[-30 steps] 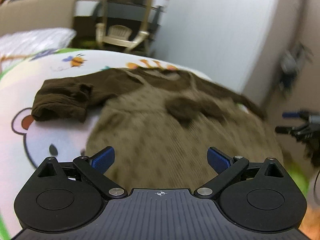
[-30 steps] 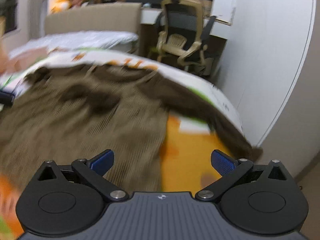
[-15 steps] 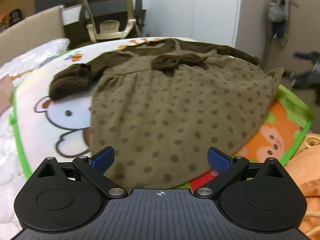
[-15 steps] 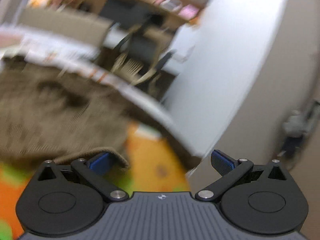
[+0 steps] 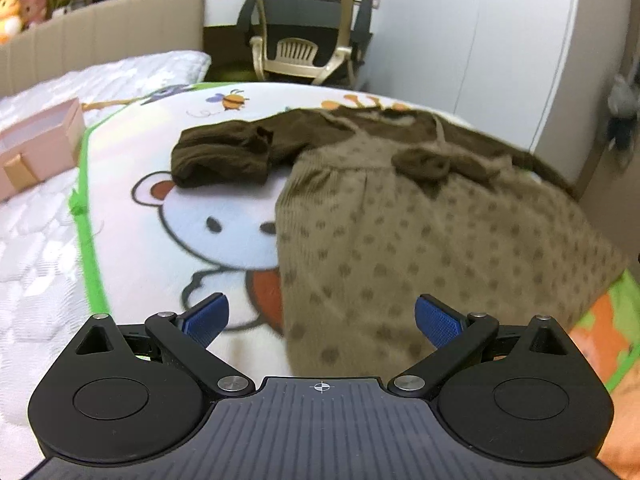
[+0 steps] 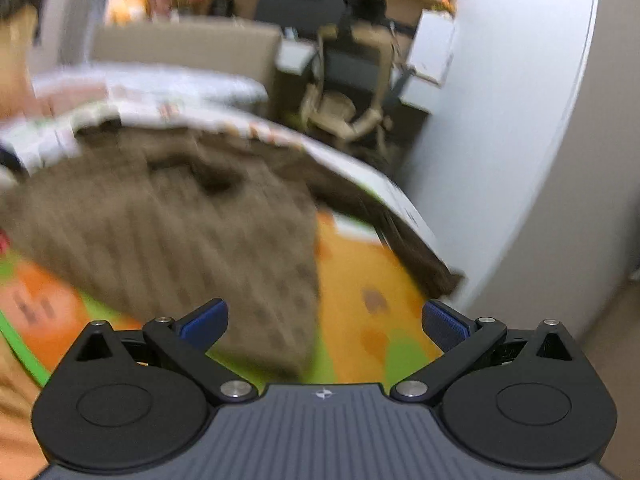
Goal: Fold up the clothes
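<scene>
A brown child's dress (image 5: pixel 420 240) lies spread flat on a cartoon-print blanket (image 5: pixel 224 216). Its skirt is olive with dark dots, its bodice dark brown with a bow (image 5: pixel 428 164). The left sleeve (image 5: pixel 224 156) is bunched up beside the bodice. My left gripper (image 5: pixel 322 318) hovers open above the skirt's lower left corner, holding nothing. In the blurred right wrist view the same dress (image 6: pixel 192 232) fills the left half, and its right sleeve (image 6: pixel 404 236) trails toward the bed's edge. My right gripper (image 6: pixel 324 320) is open over the skirt's lower right corner.
A pink box (image 5: pixel 36 144) sits on the white quilt (image 5: pixel 36 248) at the left. An office chair (image 5: pixel 304 52) stands behind the bed, beside a white wardrobe (image 5: pixel 480 40). Orange cloth (image 6: pixel 16 400) lies at the near edge. The bed's edge (image 6: pixel 412 216) drops off at right.
Both grippers have swung about and stayed open. The left one now sits lower and more to the left over the skirt's corner. The right view has turned back onto the dress.
</scene>
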`<state>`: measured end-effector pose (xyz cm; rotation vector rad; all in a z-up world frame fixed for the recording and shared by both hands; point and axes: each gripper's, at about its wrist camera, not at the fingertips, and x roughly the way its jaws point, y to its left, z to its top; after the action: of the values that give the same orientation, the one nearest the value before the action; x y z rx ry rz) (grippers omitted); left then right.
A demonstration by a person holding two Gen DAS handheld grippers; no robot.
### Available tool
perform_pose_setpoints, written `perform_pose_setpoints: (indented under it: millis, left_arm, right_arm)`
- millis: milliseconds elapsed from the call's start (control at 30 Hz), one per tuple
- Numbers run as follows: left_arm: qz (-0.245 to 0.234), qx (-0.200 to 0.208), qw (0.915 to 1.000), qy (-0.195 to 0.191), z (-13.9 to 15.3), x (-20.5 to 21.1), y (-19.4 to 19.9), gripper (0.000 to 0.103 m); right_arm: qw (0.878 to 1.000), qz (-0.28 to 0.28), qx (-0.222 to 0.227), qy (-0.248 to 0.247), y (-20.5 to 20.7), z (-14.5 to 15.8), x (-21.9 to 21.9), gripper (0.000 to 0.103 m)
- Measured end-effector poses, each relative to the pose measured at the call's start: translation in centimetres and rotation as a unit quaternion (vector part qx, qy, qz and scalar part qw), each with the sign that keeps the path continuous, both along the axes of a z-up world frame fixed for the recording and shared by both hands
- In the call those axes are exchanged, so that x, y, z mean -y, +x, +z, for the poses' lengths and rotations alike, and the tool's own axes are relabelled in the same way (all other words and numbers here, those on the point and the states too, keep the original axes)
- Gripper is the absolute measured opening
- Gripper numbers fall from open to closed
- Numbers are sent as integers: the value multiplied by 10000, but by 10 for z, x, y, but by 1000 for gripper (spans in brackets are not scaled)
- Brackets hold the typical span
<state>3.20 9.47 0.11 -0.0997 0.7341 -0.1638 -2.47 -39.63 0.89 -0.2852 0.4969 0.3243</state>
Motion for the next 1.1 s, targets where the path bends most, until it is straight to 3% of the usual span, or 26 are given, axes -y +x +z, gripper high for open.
perform_pose_setpoints:
  millis: [133,233,333,433,567,667,700,800,867,933,1000,1100]
  left_arm:
    - [88,55,9990,-427,6,7,29,102]
    - [202,434,9988,-101,13,13,51,102]
    - [215,776,9961,347,16,16,73,102]
    - [193,963,9912,885,12,15,96,102]
    - [93,920,9822,1638,-3,13,127,102]
    - [71,831,9783,1897,-12,7,145,100]
    - [65,792,9785,1901,-15,4,149,97]
    - [183,582,9827,1748,-25,-8,162,62]
    - [266,508,9871,1496,-28,-16,168,55]
    - [263,521,9892,1347,-26,-17,172,36]
    - [281,622,9897,1257,-16,-13,175,28]
    - [259,806,9938,716,10,-9,183,25]
  right_arm:
    - [9958,151,-42,904,46,23,-19,103]
    - [9866,228,-479,1541,95,20,-45,103]
    - [9780,297,-947,1834,142,3,-78,103]
    - [9786,486,-1186,1612,178,-19,-119,103]
    - [9801,722,-1466,1127,205,-48,-166,103]
    - [9772,815,-1658,1046,210,-61,-177,103]
    - [9766,816,-1679,1070,209,-63,-175,103]
    - [9734,806,-1682,1331,206,-66,-166,103]
    - [9710,793,-1693,1491,205,-66,-161,103]
    - [9721,846,-1674,1409,202,-66,-162,103]
    - [9733,907,-1644,1319,199,-65,-164,103]
    - [9763,1062,-1512,1123,192,-62,-170,103]
